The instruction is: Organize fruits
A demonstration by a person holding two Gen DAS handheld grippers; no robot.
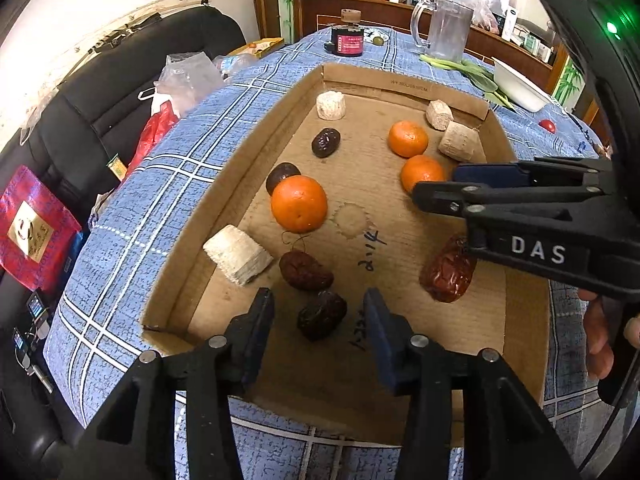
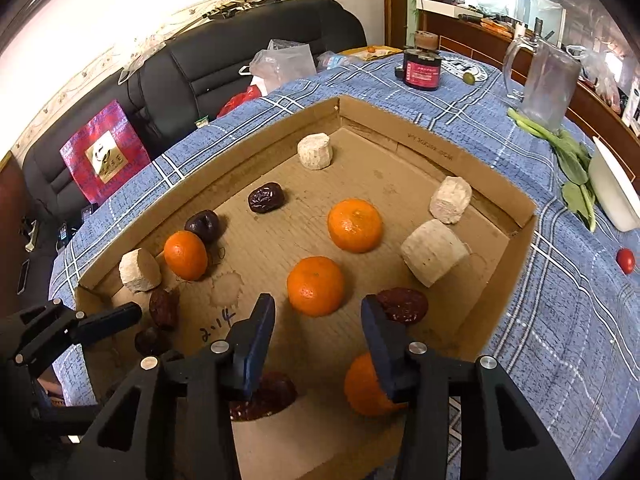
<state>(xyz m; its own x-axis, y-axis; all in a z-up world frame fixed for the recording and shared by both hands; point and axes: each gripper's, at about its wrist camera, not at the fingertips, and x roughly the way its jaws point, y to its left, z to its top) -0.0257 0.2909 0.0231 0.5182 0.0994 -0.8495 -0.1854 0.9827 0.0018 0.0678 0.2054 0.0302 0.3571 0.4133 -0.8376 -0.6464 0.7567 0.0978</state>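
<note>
A shallow cardboard tray (image 1: 400,84) on a blue checked cloth holds several oranges, dark dates and pale cut cylinders. In the left wrist view my left gripper (image 1: 319,304) is open over the tray's near edge. A dark date (image 1: 322,314) lies between its fingers, with a gap on each side. My right gripper (image 1: 436,186) comes in from the right beside an orange (image 1: 420,172). In the right wrist view the right gripper (image 2: 317,308) is open, with that orange (image 2: 316,286) just past its tips. Another orange (image 2: 366,388) and a red date (image 2: 264,396) lie under its fingers.
Behind the tray stand a dark jar with a red label (image 1: 347,38) and a glass mug (image 1: 444,28). Leafy greens (image 2: 572,164), a white bowl (image 2: 612,188) and a cherry tomato (image 2: 625,261) lie to the right. A black sofa (image 2: 240,52) holds bags on the left.
</note>
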